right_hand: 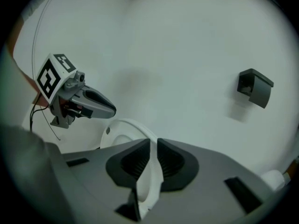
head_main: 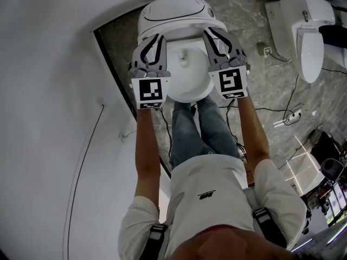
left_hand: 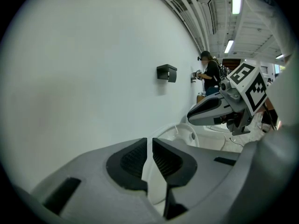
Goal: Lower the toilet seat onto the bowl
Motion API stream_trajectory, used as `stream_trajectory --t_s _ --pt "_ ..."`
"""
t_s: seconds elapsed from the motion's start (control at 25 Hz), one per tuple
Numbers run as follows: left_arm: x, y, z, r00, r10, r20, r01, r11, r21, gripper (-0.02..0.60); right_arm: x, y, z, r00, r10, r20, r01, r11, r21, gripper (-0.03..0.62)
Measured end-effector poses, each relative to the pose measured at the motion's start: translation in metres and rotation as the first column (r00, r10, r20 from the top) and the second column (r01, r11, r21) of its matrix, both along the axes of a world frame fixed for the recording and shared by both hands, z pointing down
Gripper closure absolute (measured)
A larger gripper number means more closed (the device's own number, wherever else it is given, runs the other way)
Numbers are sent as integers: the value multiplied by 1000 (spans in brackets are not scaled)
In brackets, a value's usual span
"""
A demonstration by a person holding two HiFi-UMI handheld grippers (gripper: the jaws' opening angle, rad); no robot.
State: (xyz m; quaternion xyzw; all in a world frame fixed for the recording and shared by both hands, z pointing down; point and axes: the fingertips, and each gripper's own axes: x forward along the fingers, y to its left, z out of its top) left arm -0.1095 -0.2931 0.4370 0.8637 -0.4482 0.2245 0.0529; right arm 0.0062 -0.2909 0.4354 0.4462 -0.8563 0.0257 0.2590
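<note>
While the toilet seat (head_main: 187, 95) is tilting partway up on the toilet (head_main: 173, 10), the left gripper (head_main: 155, 39) and right gripper (head_main: 212, 34) are clamping its opposite rims, apparently sharing the load for an even, unslammed descent.

Marbled grey floor (head_main: 260, 85): toilet (head_main: 176, 12), second toilet (head_main: 303, 31), black cables (head_main: 293, 93), perhaps power strip (head_main: 290, 116).
</note>
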Motion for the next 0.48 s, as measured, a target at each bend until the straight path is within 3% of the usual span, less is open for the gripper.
stream_trajectory --t_s 0.16,0.24,0.28,0.48 --pt "-2 -6 5 1000 3 18 -3 1000 -6 540 2 -7 4 1000 2 -22 -2 1000 1 555" --pt "-2 -9 8 1000 8 28 -7 1000 -12 488 3 -10 6 999 3 -33 -3 1000 3 526" --pt "-2 -10 9 999 9 34 -8 1000 -14 488 4 -12 7 999 5 -45 -4 1000 4 497" --pt "-3 -15 18 999 11 53 -10 1000 -22 480 5 -18 14 996 2 -92 -1 1000 7 474"
